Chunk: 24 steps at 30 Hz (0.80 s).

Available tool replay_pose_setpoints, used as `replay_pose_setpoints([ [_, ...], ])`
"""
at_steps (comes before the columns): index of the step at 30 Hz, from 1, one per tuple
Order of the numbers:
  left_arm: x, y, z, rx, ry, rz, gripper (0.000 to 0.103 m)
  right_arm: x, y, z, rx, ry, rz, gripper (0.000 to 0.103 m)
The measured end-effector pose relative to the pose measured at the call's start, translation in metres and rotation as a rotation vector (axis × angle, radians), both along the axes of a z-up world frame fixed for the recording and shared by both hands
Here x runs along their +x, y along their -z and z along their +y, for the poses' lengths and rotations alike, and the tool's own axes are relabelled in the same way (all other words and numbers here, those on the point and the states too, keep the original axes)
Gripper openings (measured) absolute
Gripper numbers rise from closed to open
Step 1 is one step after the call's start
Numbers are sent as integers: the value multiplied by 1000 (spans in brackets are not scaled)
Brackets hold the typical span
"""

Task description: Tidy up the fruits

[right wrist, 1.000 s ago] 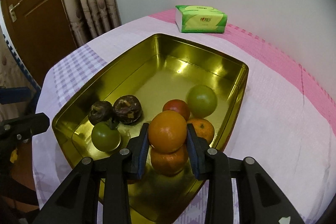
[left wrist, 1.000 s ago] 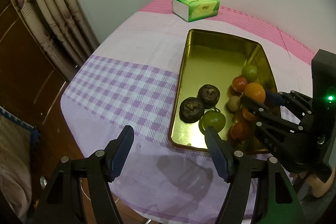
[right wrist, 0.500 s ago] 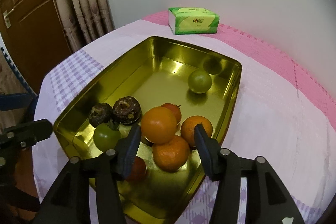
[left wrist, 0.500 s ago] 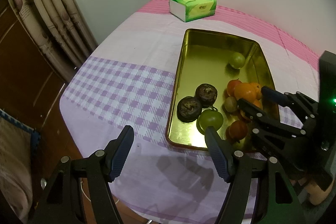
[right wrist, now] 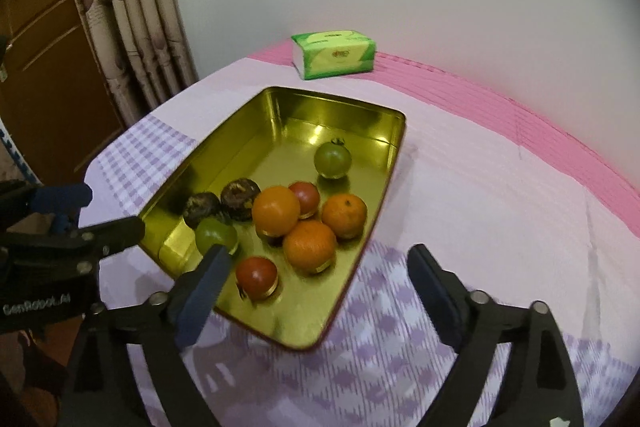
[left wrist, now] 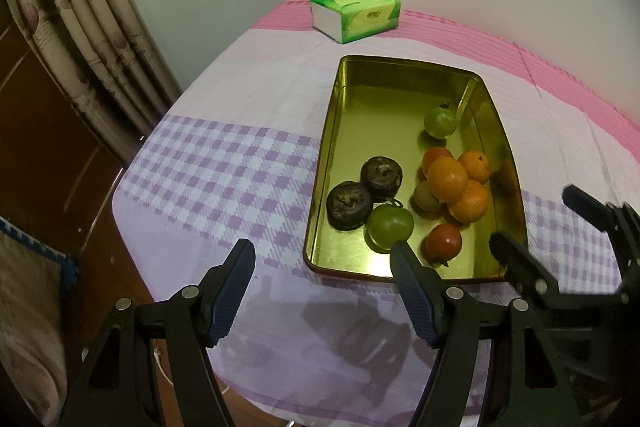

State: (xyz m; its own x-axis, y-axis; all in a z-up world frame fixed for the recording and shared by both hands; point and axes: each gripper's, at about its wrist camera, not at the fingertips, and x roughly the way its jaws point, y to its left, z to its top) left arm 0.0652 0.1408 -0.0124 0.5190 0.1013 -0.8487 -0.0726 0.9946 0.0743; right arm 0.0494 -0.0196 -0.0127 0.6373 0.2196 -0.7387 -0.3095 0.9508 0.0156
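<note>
Two handheld grippers hang above the near edge of a cloth-covered table [left wrist: 248, 115], both spread wide and holding nothing. At far left of the left wrist view, a patterned curtain [left wrist: 92, 27] hangs beside a brown wooden door [left wrist: 36, 131]. Left gripper [left wrist: 322, 263]: jaws wide apart over the lilac checked band of the tablecloth, just short of the gold tray [left wrist: 320, 183]. Along the tray's left wall lie two dark brown fruits [left wrist: 364, 193], touching one another; a green tomato [left wrist: 390, 226] rests against them at the near side. Toward the tray's right wall sits a cluster: three oranges [left wrist: 458, 185], the top one stacked on the others, a small brownish fruit [left wrist: 425, 195] tucked at their left, a red tomato [left wrist: 436, 155] partly hidden behind them, and a second red tomato [left wrist: 443, 242] apart at the near end. A second green tomato [left wrist: 440, 121] lies alone farther back, close to the right wall. Beyond the tray, on the pink stripe by the wall, stands a green tissue pack [left wrist: 356, 14]. Right gripper [right wrist: 320, 269]: jaws fully spread over the tray's near right corner, above the fruit and touching none of it; its dark blue fingertips [left wrist: 588, 205] enter the left wrist view at the right edge.
</note>
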Motion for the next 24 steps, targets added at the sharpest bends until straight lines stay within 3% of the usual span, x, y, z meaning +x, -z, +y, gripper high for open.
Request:
replay_pose_setpoints([
  [4,0,0,-2,7,7,0,71,-7,4,-4,-5,37,29,100],
  [24,0,2,-4,8,9,4,71,-16,14,9,-102,29,23,101],
])
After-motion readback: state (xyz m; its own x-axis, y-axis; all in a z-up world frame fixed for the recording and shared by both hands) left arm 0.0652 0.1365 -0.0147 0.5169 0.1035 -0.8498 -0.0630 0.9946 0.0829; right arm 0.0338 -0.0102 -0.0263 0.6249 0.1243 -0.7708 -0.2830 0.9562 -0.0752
